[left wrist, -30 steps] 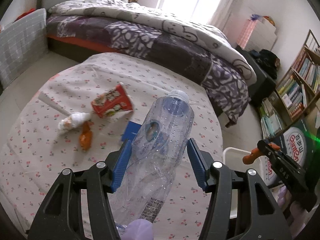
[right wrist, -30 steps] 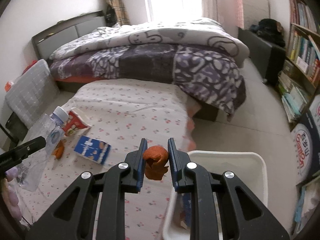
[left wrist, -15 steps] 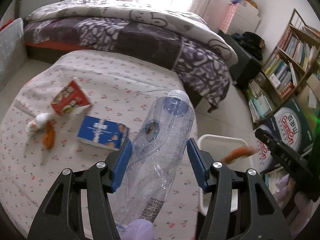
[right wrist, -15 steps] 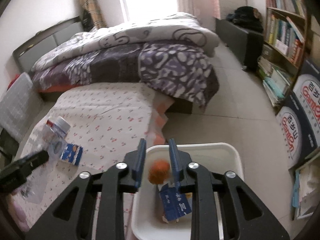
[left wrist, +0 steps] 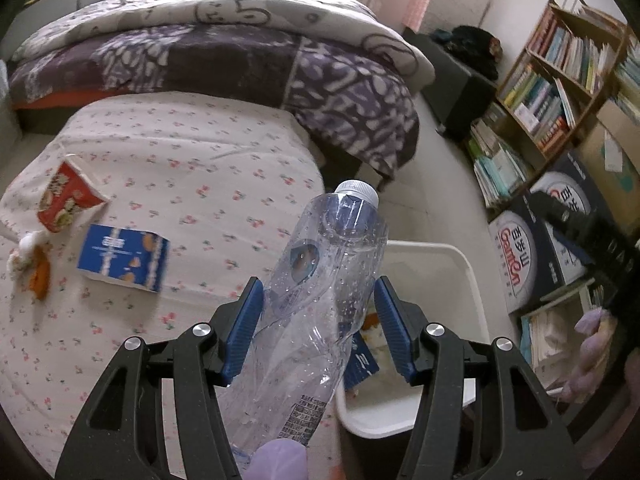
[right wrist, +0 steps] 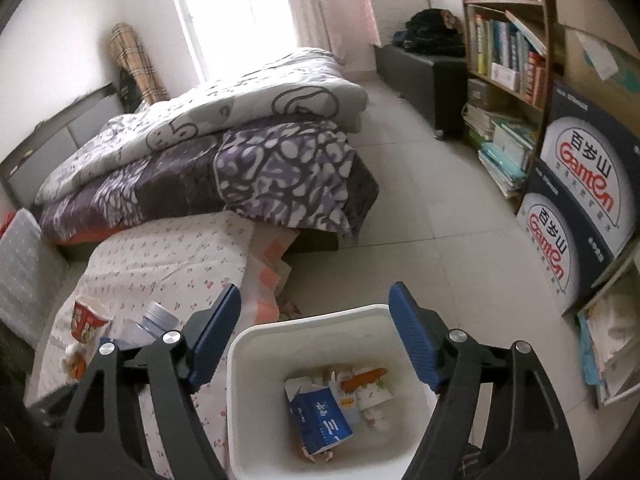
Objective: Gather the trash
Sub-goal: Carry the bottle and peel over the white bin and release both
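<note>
A clear plastic bottle (left wrist: 328,264) with a white cap is held between the blue pads of my left gripper (left wrist: 318,304), over the table's right edge beside the white bin (left wrist: 472,272). My right gripper (right wrist: 316,316) hangs above the bin (right wrist: 236,380); its jaws are opening with nothing between them. Inside the bin lie an orange peel (right wrist: 366,376), a blue carton (right wrist: 320,420) and paper scraps. On the flowered tablecloth remain a red paper cup (left wrist: 66,196), a blue box (left wrist: 124,256), a tissue wad (left wrist: 26,248) and an orange peel (left wrist: 40,276).
A bed with a purple patterned quilt (left wrist: 280,60) stands behind the low table. Bookshelves (right wrist: 504,52) and dark printed cartons (right wrist: 580,208) line the right wall. A hand in a lilac glove (left wrist: 592,344) shows at the right. Tiled floor (right wrist: 420,208) surrounds the bin.
My right gripper swung from over the table to above the bin, opened and dropped the orange peel into it. The left gripper carried the bottle rightward toward the bin.
</note>
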A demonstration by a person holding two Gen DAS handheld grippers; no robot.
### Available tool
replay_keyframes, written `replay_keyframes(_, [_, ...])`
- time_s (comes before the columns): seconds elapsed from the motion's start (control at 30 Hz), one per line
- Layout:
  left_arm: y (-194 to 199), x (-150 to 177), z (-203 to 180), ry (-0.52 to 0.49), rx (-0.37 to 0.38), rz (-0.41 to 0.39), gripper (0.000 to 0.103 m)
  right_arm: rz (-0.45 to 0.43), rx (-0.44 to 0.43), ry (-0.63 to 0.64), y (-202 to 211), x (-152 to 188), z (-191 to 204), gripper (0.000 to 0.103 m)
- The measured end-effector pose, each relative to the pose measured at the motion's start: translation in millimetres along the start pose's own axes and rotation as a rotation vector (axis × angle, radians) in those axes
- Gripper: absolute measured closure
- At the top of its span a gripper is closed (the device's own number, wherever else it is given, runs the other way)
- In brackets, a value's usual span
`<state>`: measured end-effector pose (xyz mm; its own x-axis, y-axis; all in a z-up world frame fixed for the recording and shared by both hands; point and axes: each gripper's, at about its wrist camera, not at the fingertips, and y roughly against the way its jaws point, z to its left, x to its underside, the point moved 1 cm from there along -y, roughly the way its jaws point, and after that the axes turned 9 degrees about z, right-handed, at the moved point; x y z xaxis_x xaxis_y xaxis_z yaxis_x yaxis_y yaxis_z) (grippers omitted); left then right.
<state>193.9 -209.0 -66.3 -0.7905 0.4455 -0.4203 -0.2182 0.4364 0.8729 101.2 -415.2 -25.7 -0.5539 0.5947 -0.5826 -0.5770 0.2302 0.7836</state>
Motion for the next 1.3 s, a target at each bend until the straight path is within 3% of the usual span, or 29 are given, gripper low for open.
replay_keyframes(0.33, [-28.7,4.7,-47.2,-0.062,0.055,0.070,0.046,-0.005,-0.006,-0.064,4.5,-6.3,-26.0,0.026])
replay_keyframes(0.43, [-34.8,4.8,-55.6,-0.070,0.081,0.087,0.035,-0.005,-0.010,-0.073,4.8,-8.1,-29.0,0.026])
replay_keyframes(0.57, [-34.3,3.4,-58.4,-0.078,0.082,0.085,0.030,-0.004,-0.017,-0.067,5.1,-8.1,-26.0,0.023])
replay_keyframes(0.93, [-24.4,4.1,-30.8,-0.040,0.001,0.062,0.028,0.019,-0.031,0.002,0.5,-1.2,2.8,0.022])
replay_keyframes(1.3, [-12.8,8.5,32.9,0.060,-0.102,0.059,0.021,0.060,-0.059,0.096,-7.7,11.7,48.9,0.018])
